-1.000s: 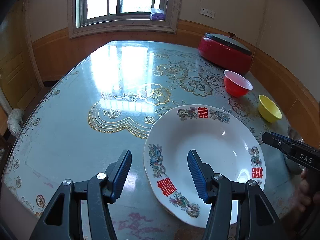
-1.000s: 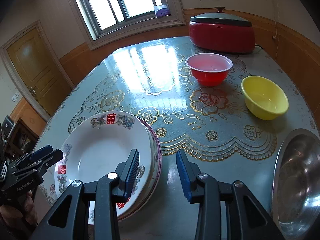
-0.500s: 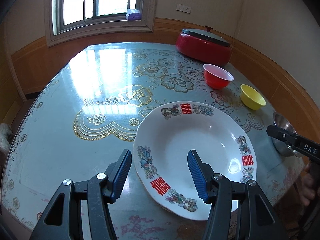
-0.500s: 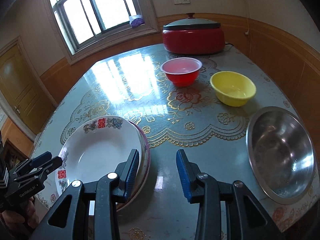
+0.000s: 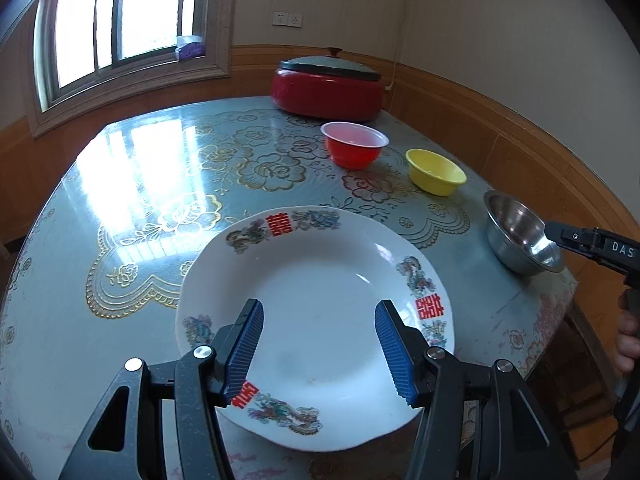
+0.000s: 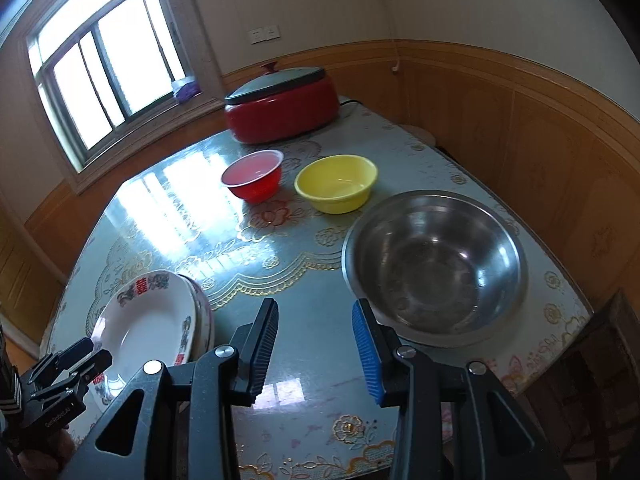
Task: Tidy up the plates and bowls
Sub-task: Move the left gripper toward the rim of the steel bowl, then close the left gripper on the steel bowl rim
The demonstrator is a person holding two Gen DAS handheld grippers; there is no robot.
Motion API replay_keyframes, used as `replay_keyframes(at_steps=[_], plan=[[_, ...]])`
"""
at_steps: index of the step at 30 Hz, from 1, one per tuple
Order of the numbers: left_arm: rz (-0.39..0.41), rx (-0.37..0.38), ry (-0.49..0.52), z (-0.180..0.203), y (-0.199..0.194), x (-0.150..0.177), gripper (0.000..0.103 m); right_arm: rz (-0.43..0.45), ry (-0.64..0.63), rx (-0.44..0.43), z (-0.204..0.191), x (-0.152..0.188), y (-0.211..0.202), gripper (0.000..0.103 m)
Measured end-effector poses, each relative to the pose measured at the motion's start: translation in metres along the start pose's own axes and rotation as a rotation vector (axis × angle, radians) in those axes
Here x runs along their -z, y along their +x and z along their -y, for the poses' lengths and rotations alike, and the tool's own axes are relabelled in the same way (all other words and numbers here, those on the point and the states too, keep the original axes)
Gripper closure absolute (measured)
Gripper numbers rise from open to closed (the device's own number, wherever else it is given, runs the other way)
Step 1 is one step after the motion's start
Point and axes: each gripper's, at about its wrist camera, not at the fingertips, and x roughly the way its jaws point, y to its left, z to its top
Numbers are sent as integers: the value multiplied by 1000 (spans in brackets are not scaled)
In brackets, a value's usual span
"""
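White dragon-patterned plates sit stacked at the tabletop's near edge, while red plastic, yellow plastic and steel bowls stand unnested along its right side, left hand-held gripper and right hand-held gripper gaping wide, empty.

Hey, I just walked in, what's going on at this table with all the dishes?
A person holds a hand-held gripper in each hand over a patterned table. The left hand-held gripper hangs open above the stacked plates. The right hand-held gripper is open and empty, facing the steel bowl. The red bowl and yellow bowl sit apart, not yet nested, near a red lidded cooker.
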Motion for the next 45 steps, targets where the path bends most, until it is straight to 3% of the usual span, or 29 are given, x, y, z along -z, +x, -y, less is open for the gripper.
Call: replay_keyframes(at_steps=[8, 17, 32, 41, 45], plan=[[1, 63, 89, 31, 7, -6, 44, 41, 169, 88, 62, 4, -20, 65], [-1, 77, 119, 75, 25, -24, 44, 21, 338, 88, 140, -7, -7, 65], [-73, 124, 158, 179, 83, -53, 44, -35, 295, -23, 216, -48, 35, 65], [-153, 212, 5, 191, 125, -63, 45, -114, 181, -131, 223, -68, 68, 64], [-172, 247, -53, 192, 136, -67, 52, -148, 141, -203, 220, -74, 82, 64]])
